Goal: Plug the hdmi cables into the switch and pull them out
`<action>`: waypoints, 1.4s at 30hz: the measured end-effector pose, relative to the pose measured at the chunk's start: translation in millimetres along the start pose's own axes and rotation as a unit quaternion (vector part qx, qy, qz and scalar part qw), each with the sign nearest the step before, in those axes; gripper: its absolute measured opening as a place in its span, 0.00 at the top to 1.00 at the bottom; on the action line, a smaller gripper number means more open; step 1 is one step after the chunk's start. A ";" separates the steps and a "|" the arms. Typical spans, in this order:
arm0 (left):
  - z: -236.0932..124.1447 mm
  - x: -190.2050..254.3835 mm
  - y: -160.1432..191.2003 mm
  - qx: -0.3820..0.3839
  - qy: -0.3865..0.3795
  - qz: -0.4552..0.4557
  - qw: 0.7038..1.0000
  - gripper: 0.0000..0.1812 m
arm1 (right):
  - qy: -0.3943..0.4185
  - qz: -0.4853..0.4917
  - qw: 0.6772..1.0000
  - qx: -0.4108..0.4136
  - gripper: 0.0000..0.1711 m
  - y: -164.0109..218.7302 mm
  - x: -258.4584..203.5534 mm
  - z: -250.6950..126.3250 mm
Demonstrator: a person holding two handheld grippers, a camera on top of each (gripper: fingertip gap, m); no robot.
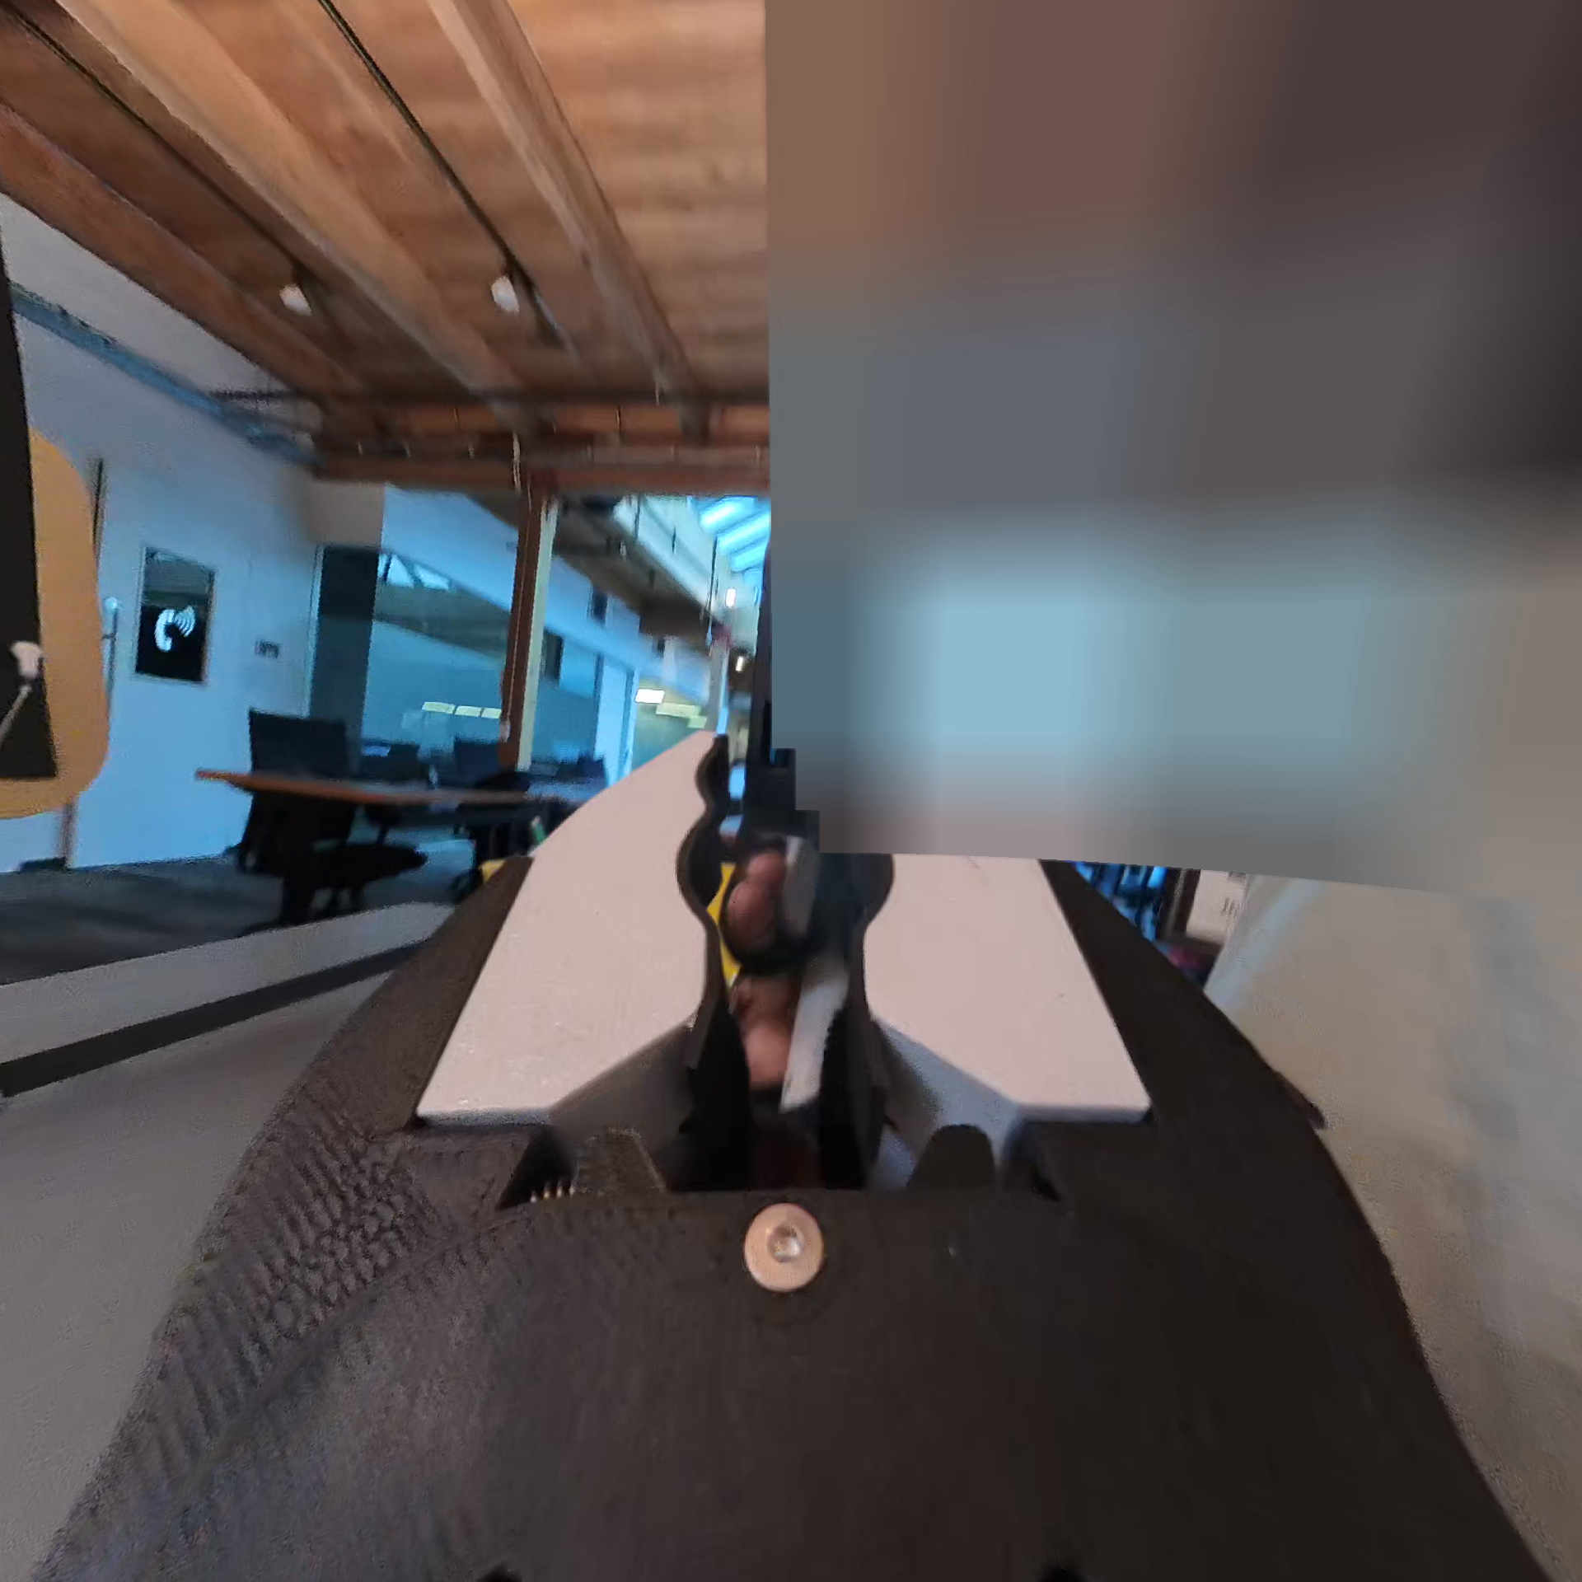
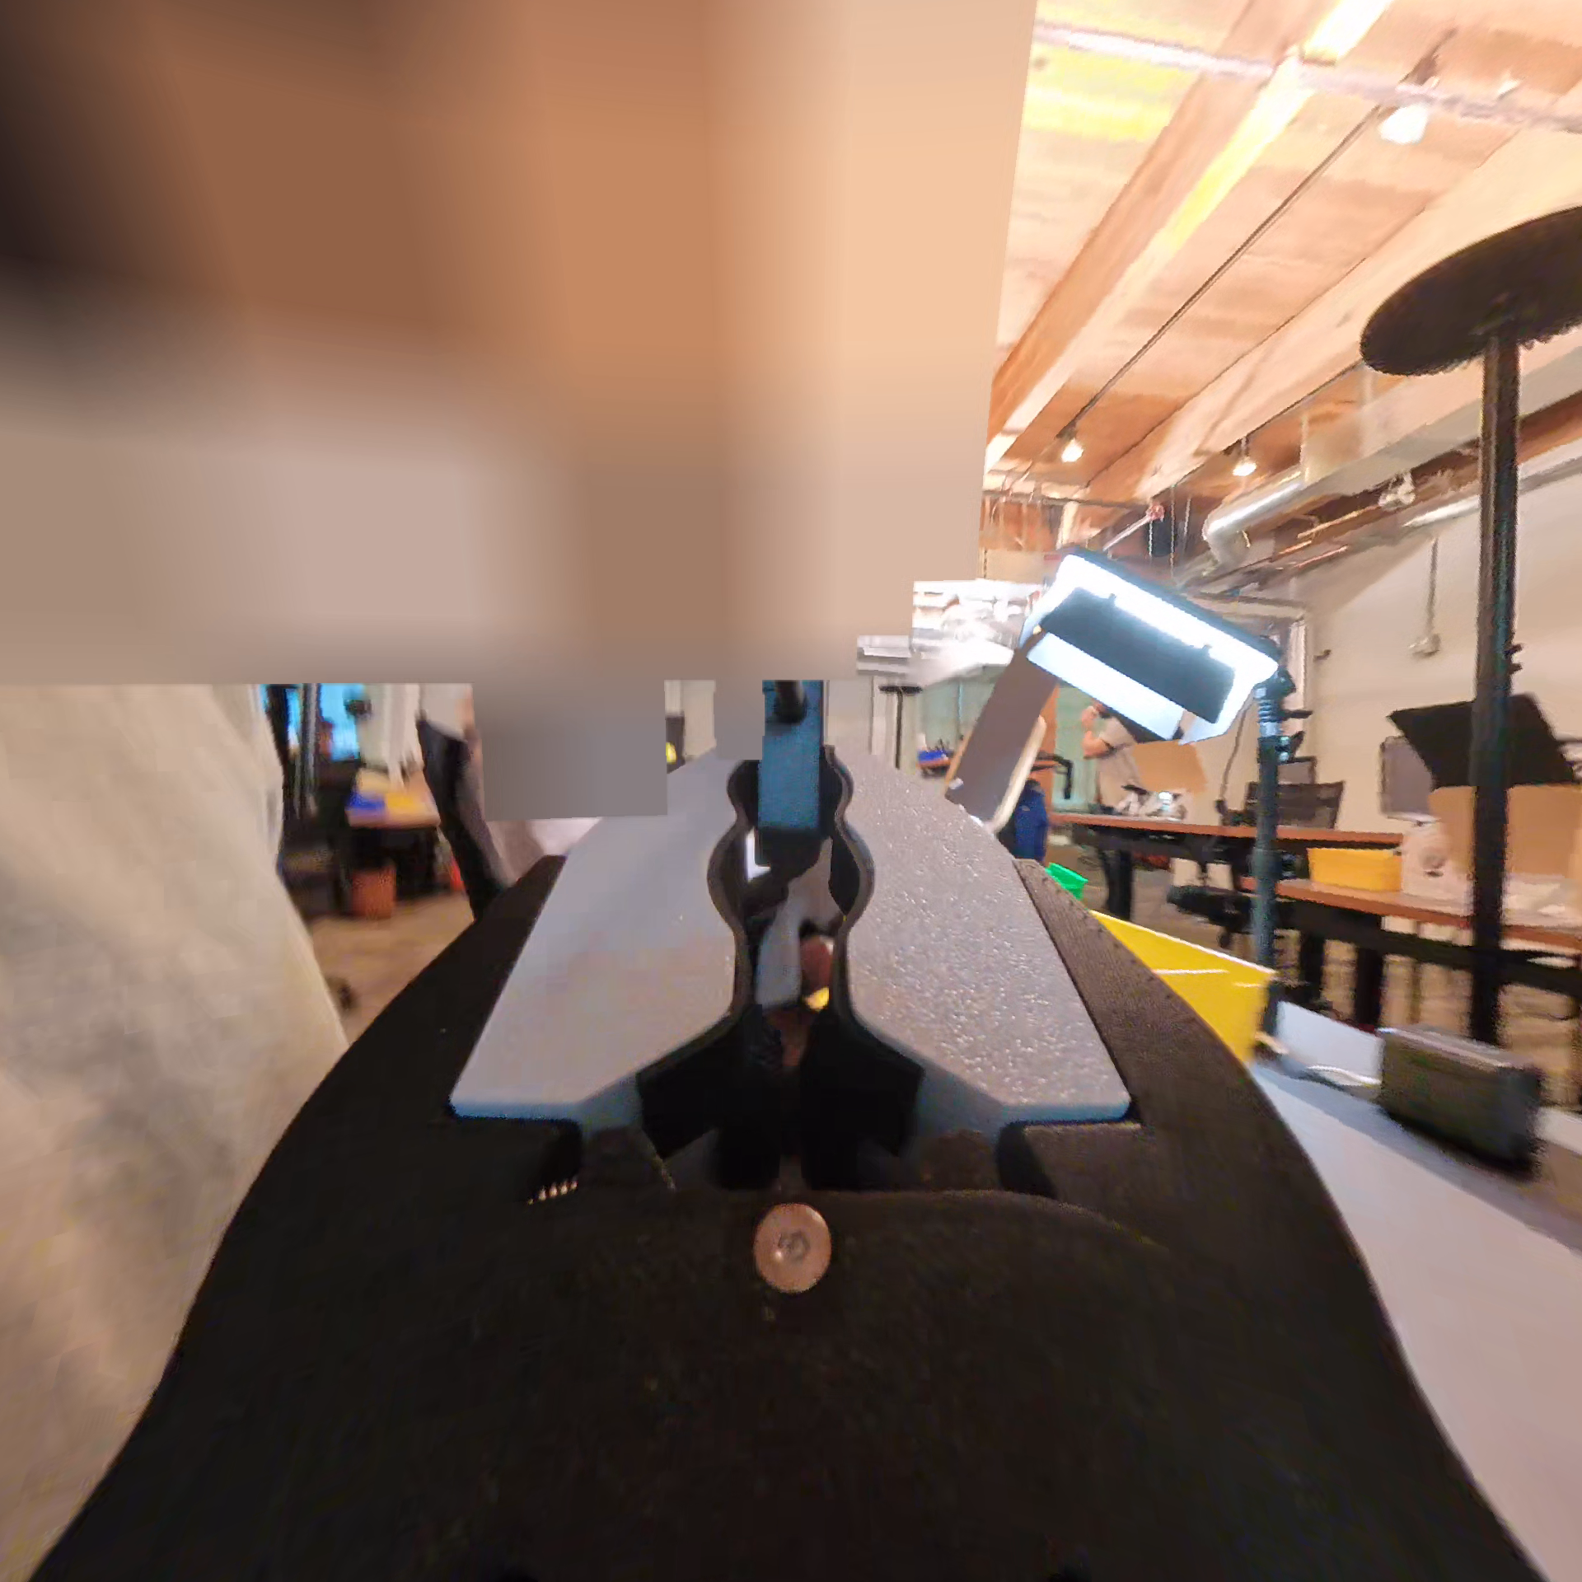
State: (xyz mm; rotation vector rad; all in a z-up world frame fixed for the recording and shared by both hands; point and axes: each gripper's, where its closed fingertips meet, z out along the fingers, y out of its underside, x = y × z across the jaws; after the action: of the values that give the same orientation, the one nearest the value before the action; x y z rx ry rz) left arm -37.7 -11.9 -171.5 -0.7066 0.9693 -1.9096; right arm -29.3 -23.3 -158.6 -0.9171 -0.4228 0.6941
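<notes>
Both grippers point up toward a timber ceiling [image 1: 385,171], fingers drawn close, each pinching a dark HDMI plug: the left gripper [image 1: 770,822] and the right gripper [image 2: 792,813]. Each plug [image 2: 789,792] stands near upright, its long axis running up out of the fingertips. Beyond the right gripper sit a yellow bin [image 2: 1198,984], a lit lamp panel [image 2: 1147,659] and a small dark box [image 2: 1455,1096] on the table [image 2: 1412,1241]

The right gripper [image 2: 792,822] points up and forward, its grey fingers [image 2: 942,959] closed on a dark plug [image 2: 789,792] that stands upright in the middle of the frame — its cable end runs up under a blurred patch. At lower right, a small grey box [image 2: 1455,1096] sits on the pale table [image 2: 1412,1241]; a yellow bin [image 2: 1190,984] lies just behind the right finger — a lit panel lamp [image 2: 1147,659] tilts above.
</notes>
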 end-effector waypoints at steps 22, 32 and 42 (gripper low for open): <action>20.6 25.2 48.1 -0.072 0.070 0.030 0.994 0.92 | -0.079 -0.066 0.993 -0.058 0.91 4.6 -16.9 -13.8; -33.4 -29.4 8.4 -0.178 -0.104 0.097 0.974 0.83 | -0.004 -0.138 0.986 -0.096 0.91 -18.1 15.3 -53.0; -231.8 -163.4 -77.3 -0.581 -0.229 0.310 0.717 0.83 | 0.072 -0.185 0.970 -0.142 0.91 -35.0 42.7 -94.7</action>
State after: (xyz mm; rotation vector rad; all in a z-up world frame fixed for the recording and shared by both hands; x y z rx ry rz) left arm -171.9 238.2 -247.8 -1.2415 1.7463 -0.3068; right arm 70.9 -62.3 -179.7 -1.1130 -0.5541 0.2264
